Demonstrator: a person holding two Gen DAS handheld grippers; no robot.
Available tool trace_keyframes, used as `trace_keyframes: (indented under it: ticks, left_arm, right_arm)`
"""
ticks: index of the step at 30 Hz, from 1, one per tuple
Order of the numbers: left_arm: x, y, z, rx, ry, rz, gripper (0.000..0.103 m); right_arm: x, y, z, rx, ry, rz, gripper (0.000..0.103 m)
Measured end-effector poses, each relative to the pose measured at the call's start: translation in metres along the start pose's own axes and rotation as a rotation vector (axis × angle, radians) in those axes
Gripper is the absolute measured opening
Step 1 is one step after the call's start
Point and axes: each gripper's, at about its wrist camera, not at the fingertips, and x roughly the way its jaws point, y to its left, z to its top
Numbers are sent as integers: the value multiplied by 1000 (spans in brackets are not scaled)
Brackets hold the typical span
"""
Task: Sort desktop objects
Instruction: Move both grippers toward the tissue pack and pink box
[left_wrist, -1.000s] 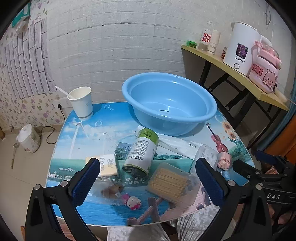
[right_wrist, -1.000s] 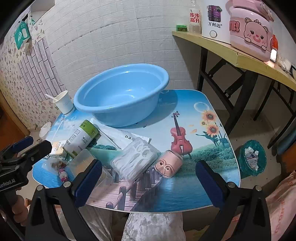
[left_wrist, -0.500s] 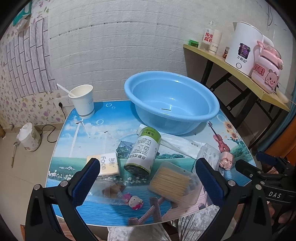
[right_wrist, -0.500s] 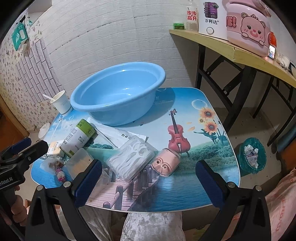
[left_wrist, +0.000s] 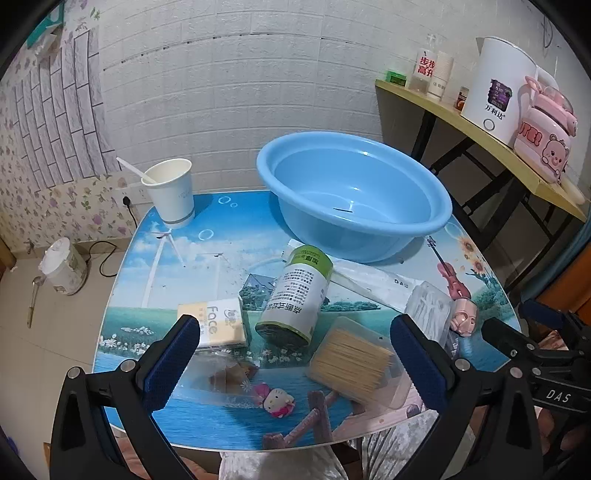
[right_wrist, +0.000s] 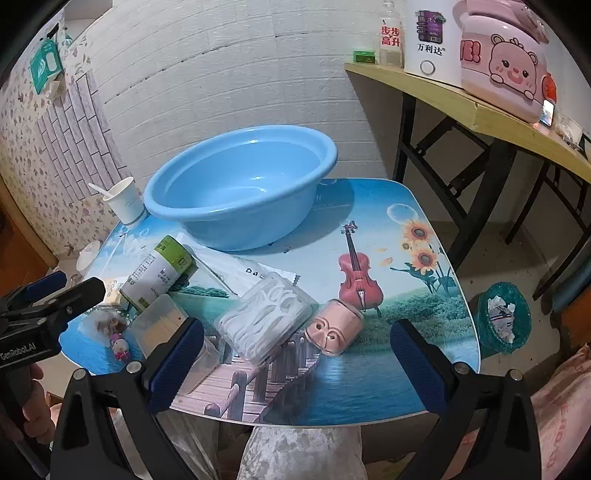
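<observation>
The small table with its printed landscape top carries everything to be sorted, and the largest thing on it is the blue basin at the far side, holding nothing apart from a thin dark sliver on its floor; it looks like the natural place for the loose items. In front of it a green-capped canister lies on its side across a flat white packet, with a clear box of toothpicks nearer the front edge, a box of floss picks beside that, a yellow tissue pack, a pink mask-faced container and a small cat figure by a crumpled clear bag. A paper cup stands at the far left corner. The left gripper and the right gripper both hover released above the near edge, jaws wide, grasping nothing. Starting well probably means taking the canister first, across its body, since it could roll and rests on the packet.
</observation>
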Motion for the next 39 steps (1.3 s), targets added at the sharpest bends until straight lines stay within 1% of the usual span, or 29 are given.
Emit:
trace_keyframes:
  ticks: [3,11,15,19,25,30,35,39]
  left_arm:
    - [-1,2,0,2,-4,10,103]
    - [8,10,-4,-10,26,20,103]
    - [10,11,-7,8,24,26,103]
    - [15,16,-9,9,41,31,103]
    - [16,37,-16,5,50,55,103]
    - [31,56,-29,-37,103,96,103]
    - [44,60,-32,-37,116,119,103]
    - [52,63,-32,-51,134,121,103]
  right_arm:
    - [3,-3,-1,5,5,0,102]
    - [6,-20,-5,36,6,4,102]
    - [6,-28,-4,36,-1,-12,102]
    - [10,-37,-6,31,7,-32,102]
    - [16,-51,-12,55,25,-33,99]
    - [24,-51,-20,33,45,-25,99]
    - [32,-47,-24,12,69,-32,99]
    - [37,-44,-23,-9,75,-46,99]
